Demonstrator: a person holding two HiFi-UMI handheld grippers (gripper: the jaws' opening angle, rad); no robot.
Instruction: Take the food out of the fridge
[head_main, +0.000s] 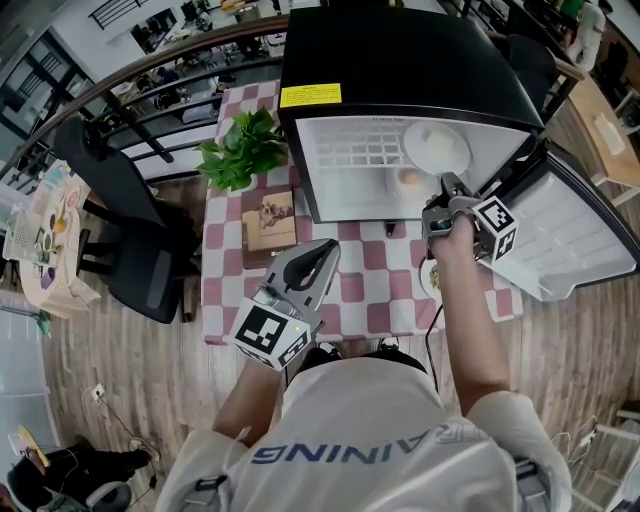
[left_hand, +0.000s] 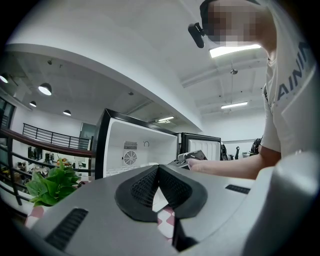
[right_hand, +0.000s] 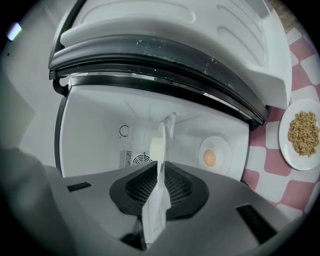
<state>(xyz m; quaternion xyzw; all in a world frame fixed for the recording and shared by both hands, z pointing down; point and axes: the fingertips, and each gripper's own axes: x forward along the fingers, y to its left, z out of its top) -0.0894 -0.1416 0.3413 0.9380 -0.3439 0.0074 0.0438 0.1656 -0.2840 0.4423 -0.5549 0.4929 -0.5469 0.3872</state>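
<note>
White plate (head_main: 436, 147) is pinched by its rim in my right claw (head_main: 447, 186) at the mouth of the fridge (head_main: 400, 60) in the head view, the egg (head_main: 410, 178) just beside that claw, my left claw (head_main: 320, 258) well back. Left gripper view: its jaws are together on nothing. Right gripper view shows the plate edge-on between clamped jaws, egg farther in; I judge it the lift-out step, needing a level pull straight back.
</note>
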